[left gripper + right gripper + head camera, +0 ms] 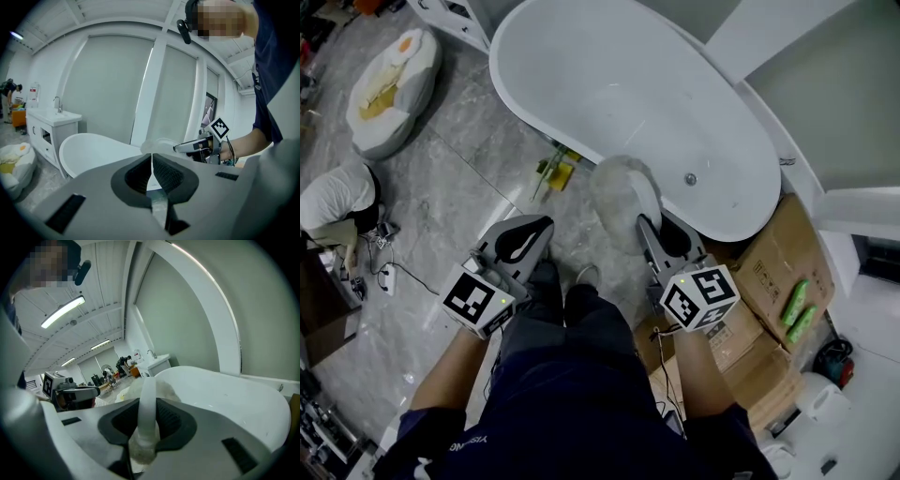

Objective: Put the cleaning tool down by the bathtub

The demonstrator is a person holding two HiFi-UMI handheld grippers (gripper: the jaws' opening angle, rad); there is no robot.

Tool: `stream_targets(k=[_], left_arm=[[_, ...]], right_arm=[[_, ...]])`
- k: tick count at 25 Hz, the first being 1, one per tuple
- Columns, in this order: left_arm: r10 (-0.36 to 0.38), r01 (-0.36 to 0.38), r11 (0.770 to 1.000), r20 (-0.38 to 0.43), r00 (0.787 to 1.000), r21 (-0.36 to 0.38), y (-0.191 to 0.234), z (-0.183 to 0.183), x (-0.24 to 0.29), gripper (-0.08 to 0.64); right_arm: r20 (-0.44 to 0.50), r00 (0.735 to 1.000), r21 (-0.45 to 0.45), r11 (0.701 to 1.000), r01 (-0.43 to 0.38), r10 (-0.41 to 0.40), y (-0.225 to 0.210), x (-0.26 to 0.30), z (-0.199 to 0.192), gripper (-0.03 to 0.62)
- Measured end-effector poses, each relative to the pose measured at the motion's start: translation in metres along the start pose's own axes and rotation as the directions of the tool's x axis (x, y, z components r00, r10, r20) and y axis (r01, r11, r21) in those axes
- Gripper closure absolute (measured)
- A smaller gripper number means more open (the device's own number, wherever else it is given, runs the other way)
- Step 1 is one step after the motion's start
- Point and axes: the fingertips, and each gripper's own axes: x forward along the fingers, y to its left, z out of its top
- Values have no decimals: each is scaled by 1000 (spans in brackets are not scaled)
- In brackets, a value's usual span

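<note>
The white oval bathtub (581, 56) fills the top of the head view. My right gripper (661, 225) is shut on the white handle of the cleaning tool (621, 190), whose pale fluffy head hangs over the floor just outside the tub's near rim. In the right gripper view the handle (147, 401) stands pinched between the dark pads, with the tub (234, 390) beyond. My left gripper (536, 228) hovers over the grey floor to the left, its jaws closed together with nothing held (151, 158). From that side I see the tool (157, 144) and the tub (93, 150).
Cardboard boxes (778, 272) with green items (802, 311) stand right of the tub. A yellow-green object (555, 171) lies on the floor by the tub's side. A fried-egg cushion (394, 80) and a crouching person (337, 199) are at the left. A vanity cabinet (49, 129) stands behind.
</note>
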Motion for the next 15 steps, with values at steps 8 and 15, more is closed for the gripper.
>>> stream_targets(k=[8, 15], left_arm=[[-4, 3, 999, -33, 999, -53, 62, -40, 11, 522], [-11, 1, 994, -93, 996, -108, 119, -91, 13, 522]], right_arm=[[-124, 992, -8, 1000, -11, 10, 11, 77, -44, 497], [-267, 964, -23, 1000, -15, 8, 19, 148, -105, 497]])
